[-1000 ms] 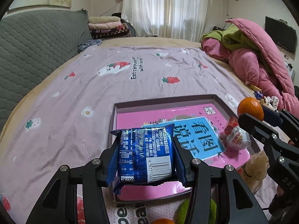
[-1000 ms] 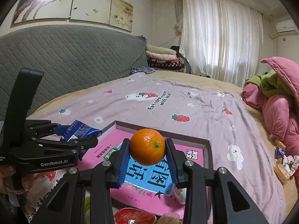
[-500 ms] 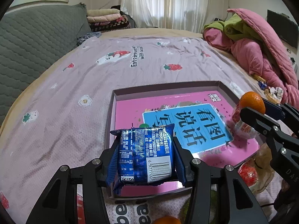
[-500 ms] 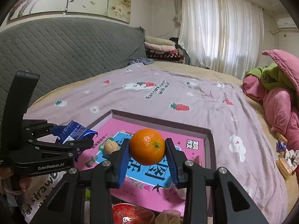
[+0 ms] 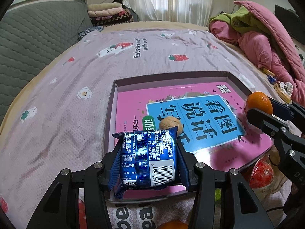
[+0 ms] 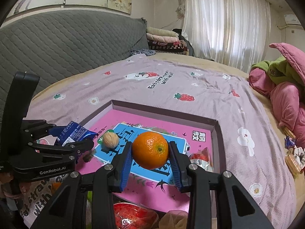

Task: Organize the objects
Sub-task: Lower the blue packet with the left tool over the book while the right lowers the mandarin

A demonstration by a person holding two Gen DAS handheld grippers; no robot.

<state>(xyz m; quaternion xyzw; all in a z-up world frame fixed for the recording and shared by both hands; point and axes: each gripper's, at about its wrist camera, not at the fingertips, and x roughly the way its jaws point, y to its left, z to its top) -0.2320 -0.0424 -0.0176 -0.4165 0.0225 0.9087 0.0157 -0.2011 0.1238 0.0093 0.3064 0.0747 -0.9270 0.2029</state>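
Left claw (image 5: 148, 162) clamped about halfway closed on a blue foil snack packet (image 5: 147, 158), barcode facing the camera, held above the near left corner of a shallow box (image 5: 171, 79). Right claw (image 6: 150, 162) narrower, gripping an orange (image 6: 150, 149) by its sides, hovering over the box's middle. Inside the box, flat on the bottom, a pink book (image 6: 152, 122) with a blue title panel; on that panel a walnut (image 6: 110, 139), partly hidden behind the packet in the left view. Beside the book's right edge, a red-and-clear wrapped item (image 6: 200, 157), hard to make out. Box resting on a lilac strawberry-print bed cover (image 5: 85, 72). Below the claws, red wrapped things and another orange, cut off by the frame edge.
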